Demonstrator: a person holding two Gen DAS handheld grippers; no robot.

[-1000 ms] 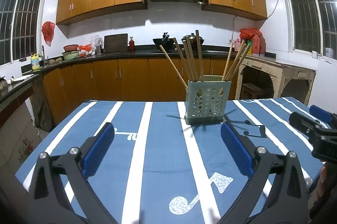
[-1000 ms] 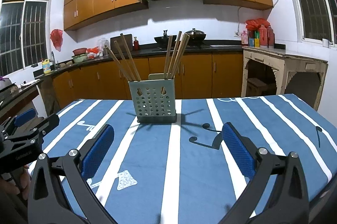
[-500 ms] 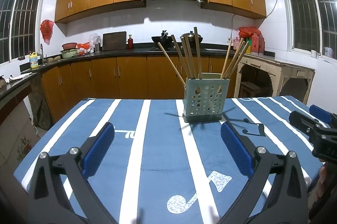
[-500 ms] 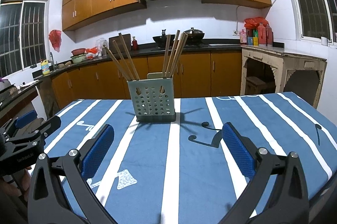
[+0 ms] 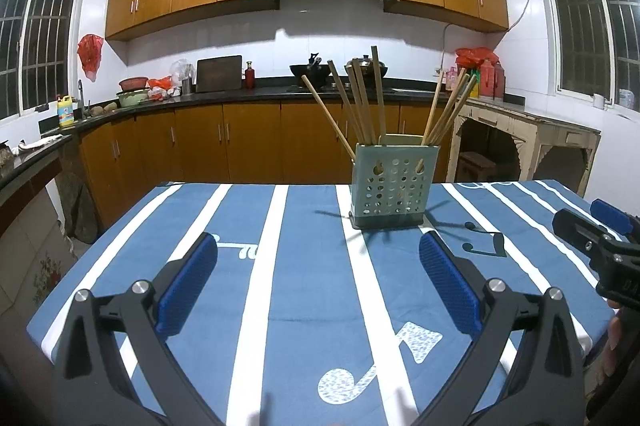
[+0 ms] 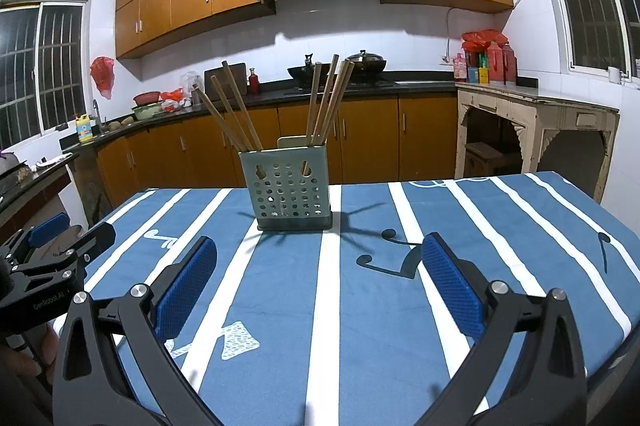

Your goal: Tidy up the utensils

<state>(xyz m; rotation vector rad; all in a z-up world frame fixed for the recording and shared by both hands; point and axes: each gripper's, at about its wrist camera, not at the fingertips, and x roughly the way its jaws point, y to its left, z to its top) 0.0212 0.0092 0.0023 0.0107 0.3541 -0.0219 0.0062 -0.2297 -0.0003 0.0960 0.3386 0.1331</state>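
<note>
Both cameras have been raised slightly since the earlier frames; the holder (image 5: 393,186) now sits lower in each frame. Left gripper (image 5: 318,268) and right gripper (image 6: 319,268) are held over the tablecloth (image 5: 304,266), jaws spread wide, nothing gripped. The holder is seen centre-frame, upright, chopsticks (image 5: 362,100) leaning in it. Nothing is seen between grippers and holder. Counter (image 5: 160,98) and cabinets lie behind.

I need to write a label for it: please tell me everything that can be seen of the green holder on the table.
The green holder is a pale green box, apparently plastic, its front wall pierced with round holes and two keyhole slots. It stands upright on the blue striped tablecloth. Wooden chopsticks lean out in two bunches, left and right. Neither gripper touches it.
</note>
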